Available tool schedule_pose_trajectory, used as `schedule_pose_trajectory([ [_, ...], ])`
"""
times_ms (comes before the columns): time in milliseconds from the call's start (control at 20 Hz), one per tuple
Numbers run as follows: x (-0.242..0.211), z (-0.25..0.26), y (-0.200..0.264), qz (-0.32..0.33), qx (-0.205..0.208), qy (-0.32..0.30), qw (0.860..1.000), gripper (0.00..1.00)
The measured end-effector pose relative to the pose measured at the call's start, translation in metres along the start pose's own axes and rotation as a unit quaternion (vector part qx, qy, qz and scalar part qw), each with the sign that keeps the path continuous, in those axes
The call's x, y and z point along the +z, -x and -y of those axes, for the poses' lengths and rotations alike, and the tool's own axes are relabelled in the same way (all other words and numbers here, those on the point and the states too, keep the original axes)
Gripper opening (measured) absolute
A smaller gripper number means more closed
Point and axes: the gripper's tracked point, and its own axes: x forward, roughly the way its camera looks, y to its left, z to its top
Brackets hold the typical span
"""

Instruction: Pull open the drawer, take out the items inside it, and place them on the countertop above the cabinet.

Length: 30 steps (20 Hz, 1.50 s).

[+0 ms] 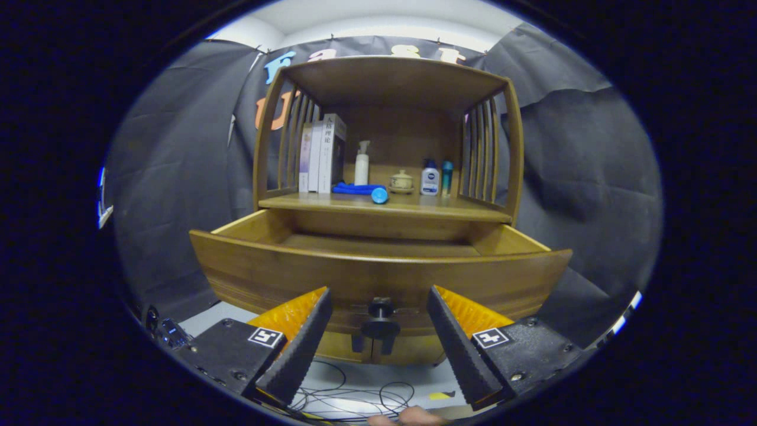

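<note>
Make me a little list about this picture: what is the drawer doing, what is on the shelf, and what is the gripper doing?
drawer: pulled open, front toward the gripper; the part of its floor that shows looks bare
knob: on the drawer front, between the gripper's fingers, not touched
gripper: open, fingers spread either side of the knob
countertop: holds books, a pump bottle, a blue tube lying down, a small lidded pot and two small bottles
floor: thin cables below the cabinet
</note>
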Motion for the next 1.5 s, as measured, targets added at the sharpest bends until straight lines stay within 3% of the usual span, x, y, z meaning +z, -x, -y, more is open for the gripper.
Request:
schedule_pose_trajectory([
  [650, -0.005, -0.011, -0.038, 0.015, -0.016, 0.0, 1.0, 1.0],
  [1500, 0.04, -0.012, -0.161, -0.009, -0.02, 0.001, 1.0, 1.0],
])
